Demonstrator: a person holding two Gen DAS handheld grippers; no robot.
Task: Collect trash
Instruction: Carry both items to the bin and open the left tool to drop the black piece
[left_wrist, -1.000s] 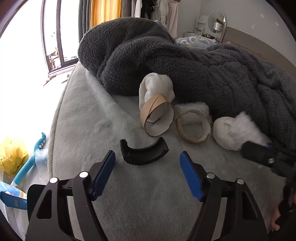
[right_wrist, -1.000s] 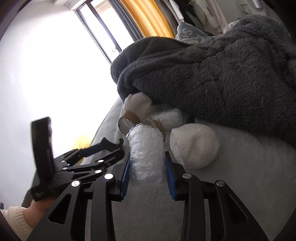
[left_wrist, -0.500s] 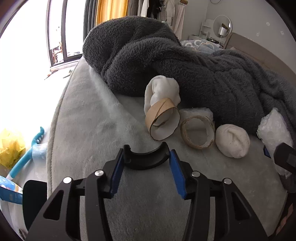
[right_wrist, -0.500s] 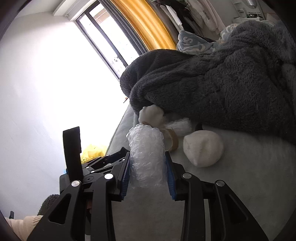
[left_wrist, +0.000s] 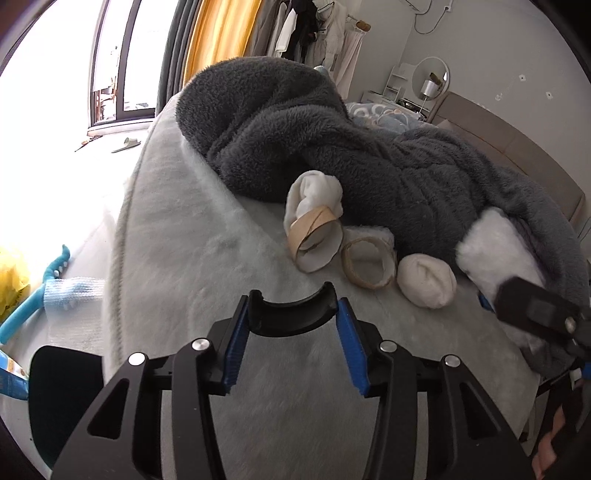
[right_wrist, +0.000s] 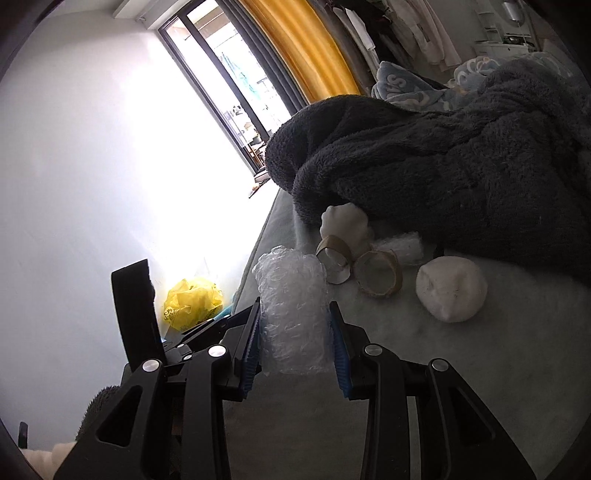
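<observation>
My left gripper (left_wrist: 292, 318) is shut on a black curved plastic piece (left_wrist: 291, 317) and holds it above the bed. My right gripper (right_wrist: 294, 321) is shut on a roll of bubble wrap (right_wrist: 293, 310), which also shows in the left wrist view (left_wrist: 496, 254). On the grey bed cover lie two cardboard tape rings (left_wrist: 314, 236) (left_wrist: 367, 263), a white wad (left_wrist: 426, 281) and a white cloth lump (left_wrist: 314, 192). The rings (right_wrist: 378, 273) and the wad (right_wrist: 450, 290) also show in the right wrist view.
A thick dark grey blanket (left_wrist: 332, 140) is heaped behind the trash. A yellow bag (right_wrist: 194, 302) lies on the floor beside the bed's left edge (left_wrist: 122, 236). A window (left_wrist: 122, 66), orange curtain and hanging clothes stand at the back.
My left gripper closed on the black curved piece and lifted it off the bed. My right gripper rose and pulled back with the bubble wrap.
</observation>
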